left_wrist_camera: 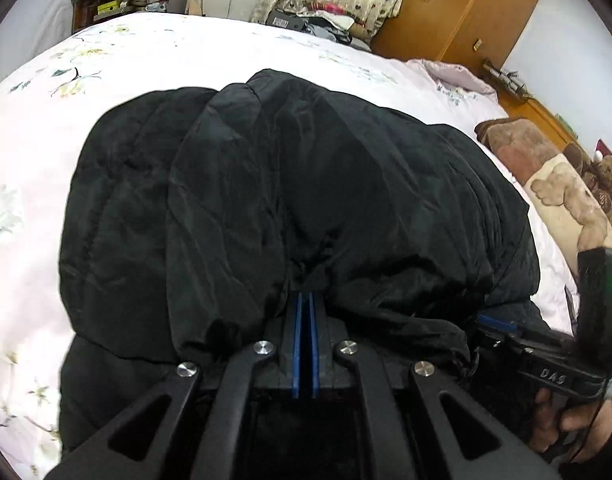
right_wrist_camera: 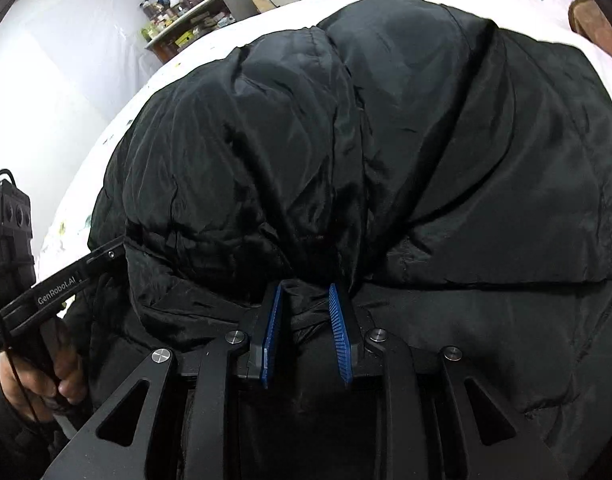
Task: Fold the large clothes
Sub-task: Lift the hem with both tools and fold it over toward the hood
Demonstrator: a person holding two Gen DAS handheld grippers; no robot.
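Readable lettering: "GenRobot.AI" in white along the side of the left tongs (right_wrist_camera: pixel 118 250) as seen from the right wrist; "DAS" embossed on the body of the right tongs (left_wrist_camera: pixel 496 322) as seen from the left wrist. No other writing clear enough to read.

One black padded coat (left_wrist_camera: pixel 290 200), heaped and partly folded over itself, lying on one bed (left_wrist_camera: pixel 146 52) with a pale floral cover. Two tongs in all, one in each hand.

Left tongs (left_wrist_camera: pixel 305 300): blue pads pressed together, clamped on a pinch of the coat's near folded edge. Right tongs (right_wrist_camera: pixel 306 292): blue pads standing apart, a bunch of coat fabric between them; left pad against the cloth, right pad's contact unclear, so no firm grip visible. Left hand (right_wrist_camera: pixel 62 376) and right hand (left_wrist_camera: pixel 566 424) wrapped round the handles.

Beyond the bed: one cluttered shelf unit (left_wrist_camera: pixel 126 0), one wooden wardrobe (left_wrist_camera: pixel 466 4), one brown patterned blanket (left_wrist_camera: pixel 554 184).
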